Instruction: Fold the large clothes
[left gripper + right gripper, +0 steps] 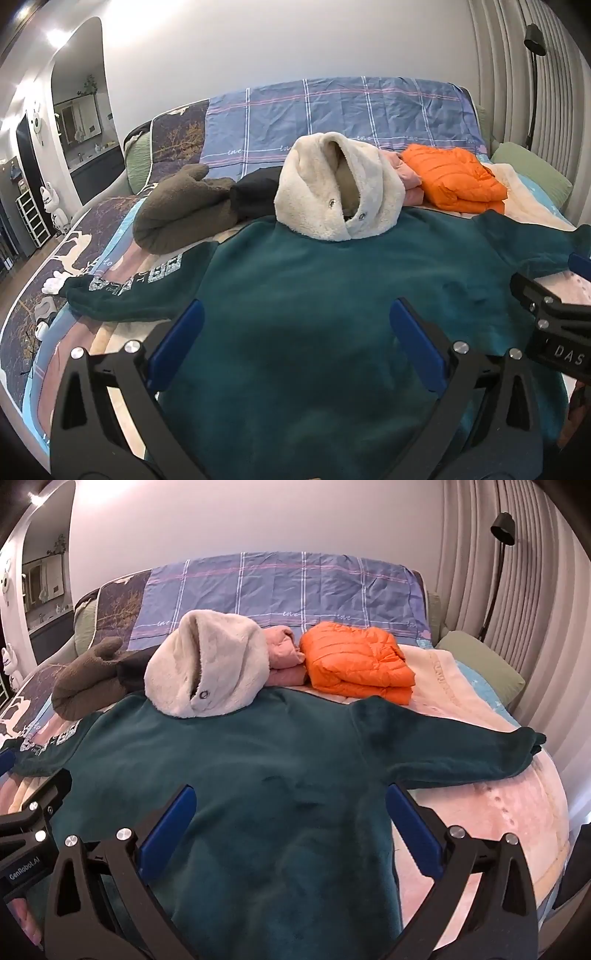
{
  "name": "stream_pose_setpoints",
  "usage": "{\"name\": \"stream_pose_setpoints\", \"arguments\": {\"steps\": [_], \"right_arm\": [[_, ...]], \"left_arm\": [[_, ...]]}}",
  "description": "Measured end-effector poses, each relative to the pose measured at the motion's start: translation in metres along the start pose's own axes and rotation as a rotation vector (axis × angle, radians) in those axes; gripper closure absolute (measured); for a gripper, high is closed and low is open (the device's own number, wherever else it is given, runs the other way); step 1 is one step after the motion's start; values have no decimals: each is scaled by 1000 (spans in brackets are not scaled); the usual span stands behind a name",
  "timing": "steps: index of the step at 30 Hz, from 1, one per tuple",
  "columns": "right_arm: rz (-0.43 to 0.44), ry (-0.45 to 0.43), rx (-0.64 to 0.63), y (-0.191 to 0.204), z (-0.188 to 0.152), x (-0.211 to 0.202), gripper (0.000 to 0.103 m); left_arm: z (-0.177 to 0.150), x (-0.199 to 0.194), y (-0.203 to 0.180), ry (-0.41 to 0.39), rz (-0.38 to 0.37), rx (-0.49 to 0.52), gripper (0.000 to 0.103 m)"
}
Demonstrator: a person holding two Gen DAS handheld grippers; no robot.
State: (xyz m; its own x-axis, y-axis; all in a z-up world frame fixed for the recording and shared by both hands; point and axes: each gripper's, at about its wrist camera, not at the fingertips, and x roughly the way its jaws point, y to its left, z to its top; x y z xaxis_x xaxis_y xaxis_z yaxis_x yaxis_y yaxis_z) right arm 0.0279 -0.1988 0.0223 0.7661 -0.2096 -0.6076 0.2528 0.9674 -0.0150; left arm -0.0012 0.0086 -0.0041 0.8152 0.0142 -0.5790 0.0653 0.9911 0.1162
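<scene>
Teal hoodie (258,775) spread flat on the bed (498,812)
Both grippers, left (295,332) and right (288,812), are held wide open, nothing gripped.

Soft, even indoor light, ceiling-lamp (55,35) glare upper left, fisheye bending and dark vignetted corners.

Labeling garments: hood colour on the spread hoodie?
Cream fleece hood on teal hoodie; clearest in left wrist view.
</scene>
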Motion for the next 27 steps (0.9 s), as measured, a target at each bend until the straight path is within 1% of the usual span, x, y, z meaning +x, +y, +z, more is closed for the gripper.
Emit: {"name": "stream_pose_setpoints", "arguments": {"steps": [9,14,27], "right_arm": [[18,8,-47,19,3,-5,1],[4,-2,-74,28,3,-5,1],[20,3,-124,51,1,-6,1]], "left_arm": [[-4,2,12,8,10,-29,2],[-7,0,19,-9,16,-46,2],[-13,1,34,-17,22,-85,2]]}}
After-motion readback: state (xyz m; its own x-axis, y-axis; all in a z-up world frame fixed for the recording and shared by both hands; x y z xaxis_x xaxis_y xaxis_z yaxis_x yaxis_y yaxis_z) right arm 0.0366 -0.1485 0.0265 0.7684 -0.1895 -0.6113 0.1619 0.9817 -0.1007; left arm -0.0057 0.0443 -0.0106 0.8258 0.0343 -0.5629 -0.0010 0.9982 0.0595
